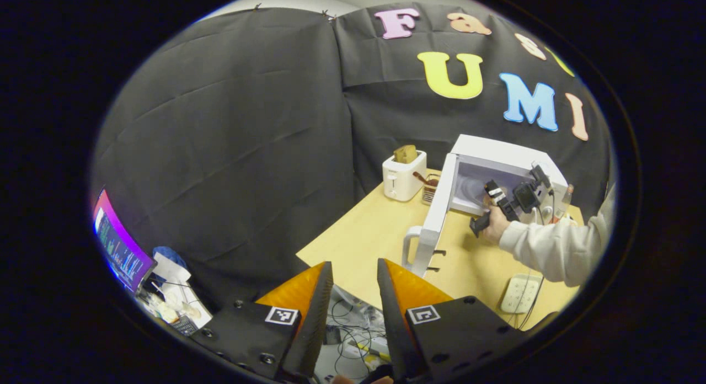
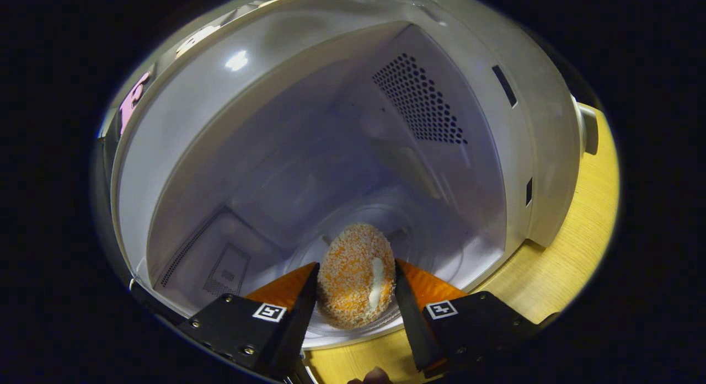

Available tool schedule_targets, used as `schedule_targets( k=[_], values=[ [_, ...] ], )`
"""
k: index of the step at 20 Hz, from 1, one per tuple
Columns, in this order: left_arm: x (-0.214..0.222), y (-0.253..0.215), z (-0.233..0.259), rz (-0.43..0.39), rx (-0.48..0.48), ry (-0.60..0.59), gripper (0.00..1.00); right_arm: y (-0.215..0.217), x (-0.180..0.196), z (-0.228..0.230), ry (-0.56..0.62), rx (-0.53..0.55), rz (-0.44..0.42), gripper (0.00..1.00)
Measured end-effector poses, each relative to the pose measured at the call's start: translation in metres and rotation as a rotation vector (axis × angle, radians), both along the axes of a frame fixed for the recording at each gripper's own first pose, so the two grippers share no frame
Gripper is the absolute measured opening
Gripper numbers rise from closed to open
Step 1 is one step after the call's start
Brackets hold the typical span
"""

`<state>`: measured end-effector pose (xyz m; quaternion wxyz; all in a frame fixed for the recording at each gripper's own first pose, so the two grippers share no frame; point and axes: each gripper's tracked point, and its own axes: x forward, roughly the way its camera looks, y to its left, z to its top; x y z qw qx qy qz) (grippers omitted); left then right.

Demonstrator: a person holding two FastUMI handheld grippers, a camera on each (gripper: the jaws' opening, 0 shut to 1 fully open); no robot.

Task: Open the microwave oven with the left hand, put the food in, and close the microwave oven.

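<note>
While gripped between both fingers of the right tongs [image 2: 356,279], low centre of the right gripper view: food [image 2: 356,273], a round crumbed patty with a pale streak on its face, held on edge inside the microwave oven [image 2: 342,152] cavity, just above the turntable plate [image 2: 441,262]. Whether touching the plate: cannot tell. Perforated vent panel [image 2: 419,100] at upper right of the cavity; a second perforated patch at lower left. Strip of desk [image 2: 573,251] along the lower right edge of that frame.

Seen from the left gripper view: microwave oven [image 1: 499,160] at right of centre, white, door [image 1: 438,218] swung wide open, its handle [image 1: 409,246] facing the lower left. Right tongs [image 1: 488,193] reaching into the opening, carried by a hand [image 1: 496,227] with a light sleeve [image 1: 562,246]. Toaster [image 1: 404,177] just left of the oven, with a slice of bread [image 1: 405,153] standing in its slot; a small basket [image 1: 430,190] between toaster and oven. White pad [image 1: 520,293] with a cable on the desk [image 1: 364,240] at lower right.

Left tongs [image 1: 355,273] at bottom centre, released, fingers apart and gripping nothing, well apart from the door. Monitor [image 1: 118,251] and clutter at far lower left.
</note>
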<state>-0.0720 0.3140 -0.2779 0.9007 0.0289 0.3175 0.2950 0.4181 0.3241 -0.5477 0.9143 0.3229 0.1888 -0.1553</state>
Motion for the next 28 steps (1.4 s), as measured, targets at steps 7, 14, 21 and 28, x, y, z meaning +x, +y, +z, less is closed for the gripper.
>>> schedule_targets(
  k=[7,14,21,28],
  values=[
    [-0.027,0.001,0.004,0.037,-0.004,-0.013,0.58,0.004,-0.007,0.008,0.020,-0.010,0.037,0.98],
    [-0.034,0.002,-0.001,0.045,-0.018,-0.019,0.58,-0.007,-0.016,0.011,0.030,-0.026,0.060,0.98],
    [-0.036,-0.002,0.004,0.047,-0.030,-0.058,0.58,0.004,-0.036,0.030,0.001,-0.035,0.156,0.98],
    [0.003,0.000,-0.010,-0.042,-0.065,-0.100,0.58,0.014,-0.092,0.049,0.021,-0.106,0.354,0.98]
  ],
)
